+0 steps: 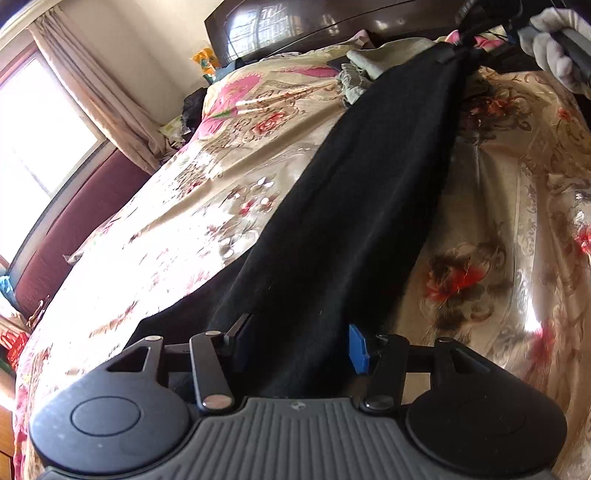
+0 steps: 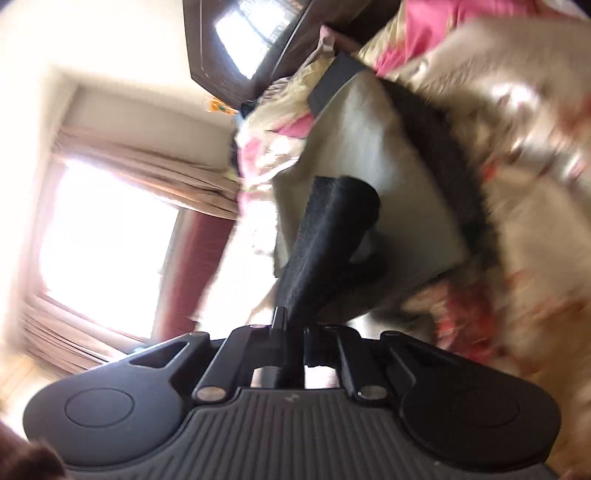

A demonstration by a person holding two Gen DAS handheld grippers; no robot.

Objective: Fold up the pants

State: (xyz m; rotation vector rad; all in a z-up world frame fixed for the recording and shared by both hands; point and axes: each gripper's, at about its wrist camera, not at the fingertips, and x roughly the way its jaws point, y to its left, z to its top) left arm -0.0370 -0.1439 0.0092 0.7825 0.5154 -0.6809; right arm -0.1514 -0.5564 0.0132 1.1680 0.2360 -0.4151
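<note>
Black pants (image 1: 369,192) stretch in a long band over the flowered bedspread (image 1: 207,206), from my left gripper (image 1: 301,343) up to my right gripper (image 1: 465,40) at the far end. The left gripper's jaws sit around a thick bunch of the black cloth, its blue pad (image 1: 357,347) against it. In the right wrist view, which is blurred, the right gripper (image 2: 291,321) is shut on a narrow end of the pants (image 2: 328,236), held above the bed. A white-gloved hand (image 1: 554,48) holds the right gripper.
A pale folded garment (image 1: 391,51) and a crumpled grey-green one (image 1: 351,83) lie near the dark headboard (image 1: 332,22). The folded one also shows in the right wrist view (image 2: 369,166). A bright window (image 1: 40,140) with curtains lies to the left.
</note>
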